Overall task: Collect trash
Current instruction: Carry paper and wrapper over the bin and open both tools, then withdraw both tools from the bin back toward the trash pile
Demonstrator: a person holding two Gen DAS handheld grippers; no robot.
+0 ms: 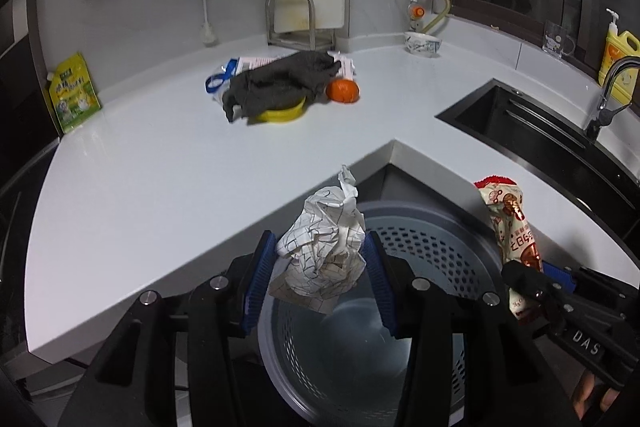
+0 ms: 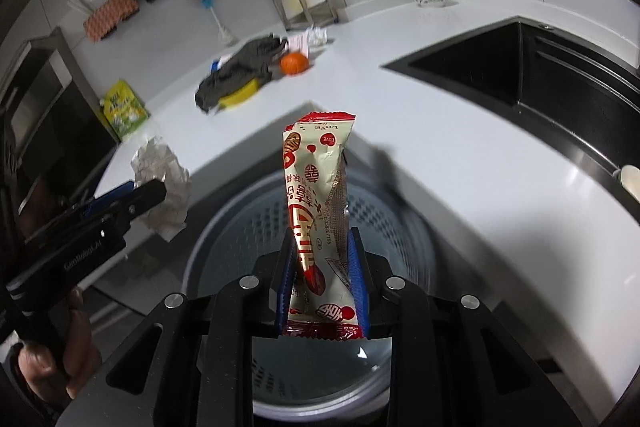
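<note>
My left gripper [image 1: 322, 259] is shut on a crumpled white paper ball with grid lines [image 1: 324, 251] and holds it over the open grey perforated trash bin [image 1: 432, 239]. My right gripper [image 2: 322, 267] is shut on a cream and red snack wrapper [image 2: 316, 187], held upright over the same bin [image 2: 248, 223]. The wrapper also shows at the right of the left wrist view [image 1: 510, 223], and the paper ball at the left of the right wrist view [image 2: 162, 183]. The bin stands on the floor in the inner corner of the white L-shaped counter [image 1: 160, 163].
On the counter lie a dark grey cloth [image 1: 280, 83] over a yellow dish [image 1: 282, 113], an orange [image 1: 342, 91], a blue and white packet [image 1: 240, 67] and a green pouch [image 1: 74, 93]. A black sink [image 1: 532, 119] with a tap is at the right. A bowl [image 1: 422, 43] stands at the back.
</note>
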